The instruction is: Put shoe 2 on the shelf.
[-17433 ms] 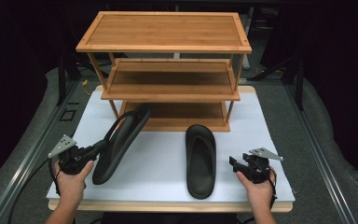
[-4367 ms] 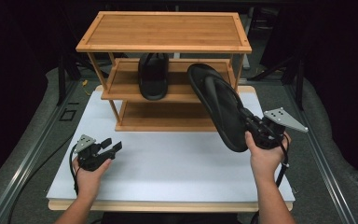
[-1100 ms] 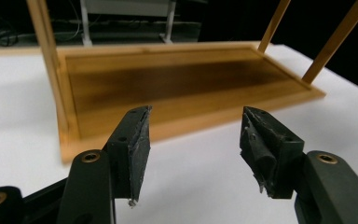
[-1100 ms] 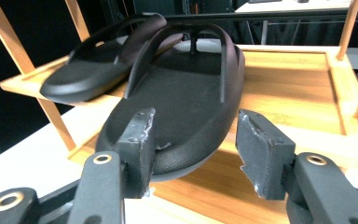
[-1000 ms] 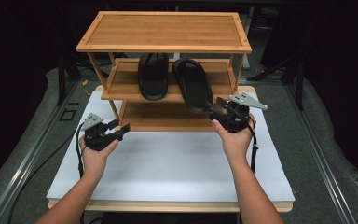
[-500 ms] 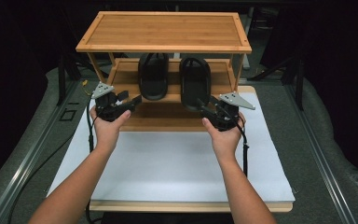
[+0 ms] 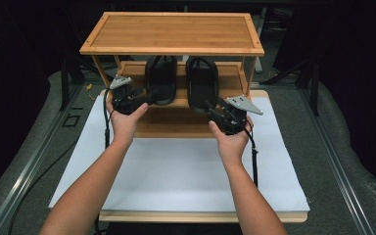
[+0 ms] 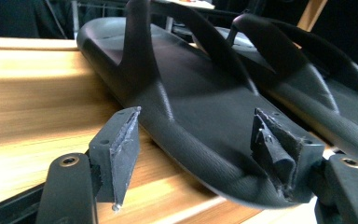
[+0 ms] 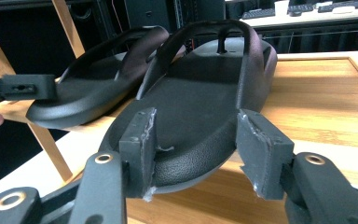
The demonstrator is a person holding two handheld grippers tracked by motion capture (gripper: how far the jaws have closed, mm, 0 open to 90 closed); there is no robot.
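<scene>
Near the person, the white mat [image 7: 186, 171] is bare. Left gripper [image 7: 147, 96] and right gripper [image 7: 214, 108] are both open, jaws apart round the heels, w/o squeezing. Behind them, both sandals, left sandal [image 7: 161, 78] & right sandal [image 7: 202, 83], lie side by side on the rack's middle shelf [image 7: 230, 73], so placing looks done; prob. only a small straightening is left.

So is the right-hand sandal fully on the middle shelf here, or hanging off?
Hanging off: the right-hand sandal overhangs the middle shelf's front edge at its heel.

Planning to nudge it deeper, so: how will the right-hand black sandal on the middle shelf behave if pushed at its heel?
The right sandal looks like moulded foam, so probably light and slightly bendy. Lying flat on the middle shelf, it should slide rather than tip. Its textured heel may grip the right gripper pads.
</scene>
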